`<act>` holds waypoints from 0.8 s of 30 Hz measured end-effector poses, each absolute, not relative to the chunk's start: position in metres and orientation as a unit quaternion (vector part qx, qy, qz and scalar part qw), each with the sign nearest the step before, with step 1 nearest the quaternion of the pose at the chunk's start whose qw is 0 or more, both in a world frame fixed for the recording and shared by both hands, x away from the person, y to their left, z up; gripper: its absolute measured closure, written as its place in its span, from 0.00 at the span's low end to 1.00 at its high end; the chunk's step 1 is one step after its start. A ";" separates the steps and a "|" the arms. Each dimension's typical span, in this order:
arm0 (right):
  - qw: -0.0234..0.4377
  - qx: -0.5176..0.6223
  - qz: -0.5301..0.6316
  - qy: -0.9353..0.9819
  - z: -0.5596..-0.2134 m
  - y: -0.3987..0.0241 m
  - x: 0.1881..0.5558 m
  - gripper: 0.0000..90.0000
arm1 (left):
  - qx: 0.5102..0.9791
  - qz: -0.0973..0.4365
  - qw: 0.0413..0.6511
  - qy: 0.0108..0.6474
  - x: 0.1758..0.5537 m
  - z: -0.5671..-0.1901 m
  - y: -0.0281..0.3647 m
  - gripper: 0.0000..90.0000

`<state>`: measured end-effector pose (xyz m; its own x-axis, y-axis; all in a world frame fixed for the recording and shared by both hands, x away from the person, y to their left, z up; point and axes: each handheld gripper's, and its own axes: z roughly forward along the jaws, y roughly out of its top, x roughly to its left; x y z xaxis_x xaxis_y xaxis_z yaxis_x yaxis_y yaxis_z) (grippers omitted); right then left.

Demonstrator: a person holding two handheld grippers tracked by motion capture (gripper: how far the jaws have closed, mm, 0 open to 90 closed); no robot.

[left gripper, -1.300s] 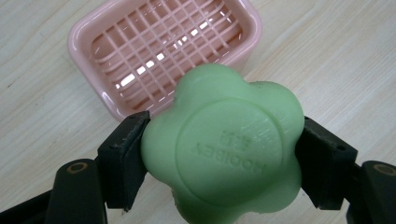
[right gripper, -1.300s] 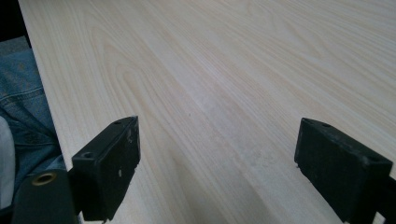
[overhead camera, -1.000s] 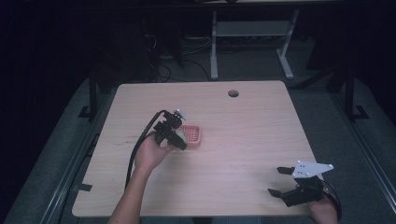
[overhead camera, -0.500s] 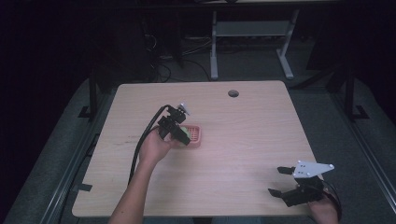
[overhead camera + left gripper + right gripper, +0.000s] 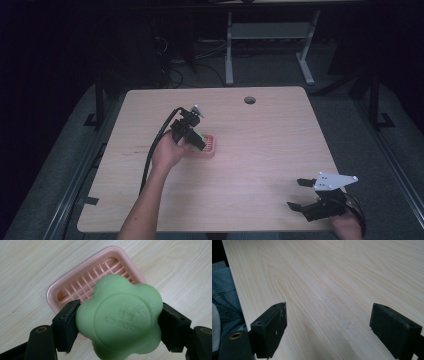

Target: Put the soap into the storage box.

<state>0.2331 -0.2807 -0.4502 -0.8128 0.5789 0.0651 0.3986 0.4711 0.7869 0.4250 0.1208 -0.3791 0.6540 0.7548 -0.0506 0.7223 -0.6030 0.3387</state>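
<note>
I see my left gripper [image 5: 192, 136] as black, a thick black cable trailing from it. My right gripper [image 5: 306, 194] carries a grey three-cornered plate. Brass-coloured rivets mark the blocky jaws. Blue denim, probably jeans, shows at the near table edge.

My right gripper [image 5: 328, 331] hangs with jaws spread wide over bare wooden table [image 5: 342, 277]. Blue denim [image 5: 224, 297] sits past the table's edge.
</note>
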 end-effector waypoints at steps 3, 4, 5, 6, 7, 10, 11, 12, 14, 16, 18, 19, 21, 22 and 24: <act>0.105 0.289 0.428 0.850 -0.450 -0.281 0.233 0.15 | 0.894 0.047 0.161 0.415 0.430 -0.383 0.120 0.30; 0.105 0.289 0.428 0.850 -0.450 -0.281 0.233 0.15 | 0.894 0.047 0.161 0.415 0.430 -0.383 0.120 0.30; 0.106 0.288 0.428 0.850 -0.450 -0.281 0.233 0.15 | 0.893 0.045 0.160 0.418 0.432 -0.384 0.121 0.30; 0.106 0.288 0.428 0.850 -0.450 -0.281 0.233 0.15 | 0.893 0.045 0.160 0.418 0.432 -0.384 0.121 0.30; 0.105 0.289 0.428 0.850 -0.450 -0.281 0.233 0.15 | 0.893 0.043 0.160 0.418 0.434 -0.386 0.121 0.30; 0.105 0.288 0.427 0.851 -0.450 -0.281 0.233 0.15 | 0.894 0.041 0.155 0.419 0.438 -0.387 0.123 0.30; 0.105 0.288 0.427 0.851 -0.450 -0.281 0.233 0.15 | 0.892 0.040 0.156 0.422 0.439 -0.388 0.123 0.30; 0.105 0.288 0.427 0.851 -0.451 -0.281 0.233 0.15 | 0.890 0.036 0.158 0.426 0.441 -0.390 0.124 0.30; 0.105 0.289 0.426 0.851 -0.451 -0.281 0.233 0.15 | 0.887 0.034 0.160 0.431 0.442 -0.390 0.124 0.30; 0.104 0.289 0.426 0.851 -0.451 -0.281 0.233 0.15 | 0.881 0.035 0.165 0.441 0.444 -0.392 0.124 0.30; 0.104 0.289 0.426 0.851 -0.451 -0.281 0.233 0.15 | 0.883 0.039 0.160 0.440 0.446 -0.392 0.124 0.30; 0.104 0.289 0.426 0.851 -0.451 -0.281 0.233 0.15 | 0.883 0.036 0.159 0.439 0.448 -0.391 0.123 0.30; 0.105 0.289 0.427 0.851 -0.451 -0.281 0.233 0.15 | 0.885 0.037 0.152 0.437 0.450 -0.391 0.121 0.30; 0.105 0.289 0.426 0.851 -0.451 -0.281 0.233 0.15 | 0.887 0.040 0.149 0.436 0.451 -0.391 0.119 0.30; 0.104 0.289 0.426 0.851 -0.451 -0.281 0.233 0.15 | 0.886 0.037 0.151 0.438 0.452 -0.392 0.118 0.30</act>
